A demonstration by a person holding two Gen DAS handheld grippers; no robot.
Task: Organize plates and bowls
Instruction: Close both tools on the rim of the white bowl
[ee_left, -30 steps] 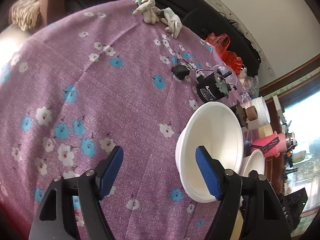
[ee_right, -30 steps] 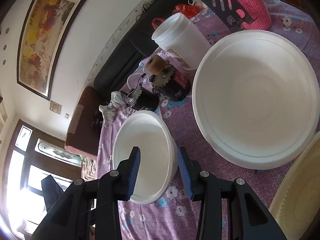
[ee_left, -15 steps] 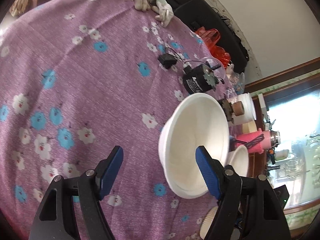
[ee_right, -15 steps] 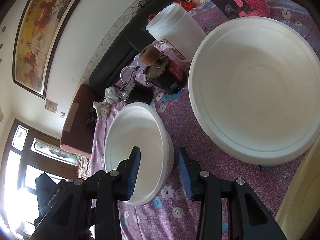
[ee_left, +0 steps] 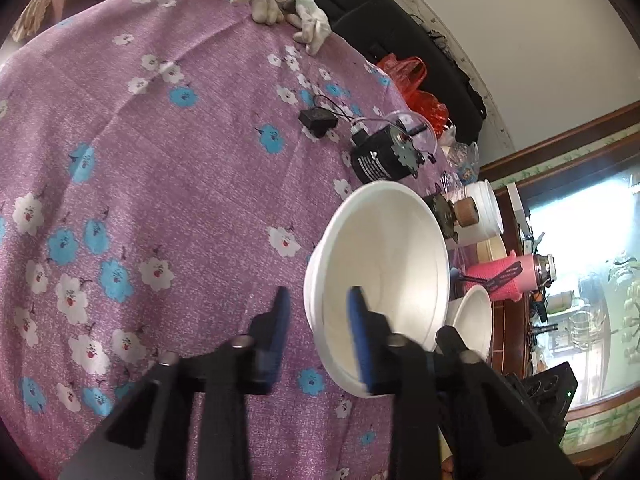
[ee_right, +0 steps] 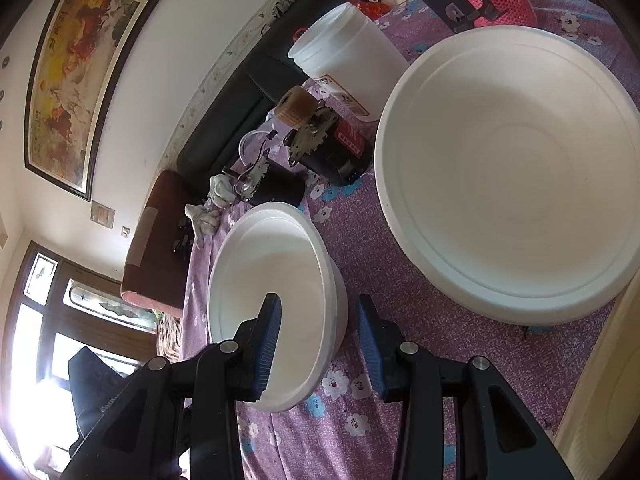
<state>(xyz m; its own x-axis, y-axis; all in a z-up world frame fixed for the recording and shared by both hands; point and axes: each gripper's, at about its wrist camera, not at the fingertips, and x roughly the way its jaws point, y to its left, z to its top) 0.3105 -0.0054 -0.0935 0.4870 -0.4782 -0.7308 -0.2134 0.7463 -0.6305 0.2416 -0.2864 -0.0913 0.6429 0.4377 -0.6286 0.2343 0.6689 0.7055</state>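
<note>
- My left hand-held gripper [ee_left: 318, 330] is closing on the near rim of the small white foam bowl [ee_left: 384, 256]; one blue pad is inside, the other outside, and I cannot tell whether they press yet.
- My right hand-held gripper [ee_right: 318, 340] straddles the opposite wall of the same bowl [ee_right: 276, 280], pads apart from it, so released.
- The bowl sits tilted above the purple flowered counter [ee_left: 160, 184].
- Just right of it lies the large white bowl [ee_right: 516, 168], with a cream plate [ee_right: 600, 392] at the near right.
- Beyond stand a black motor [ee_left: 382, 156], a white plastic jar [ee_right: 344, 60], and work gloves [ee_left: 284, 8] at the far edge.
</note>
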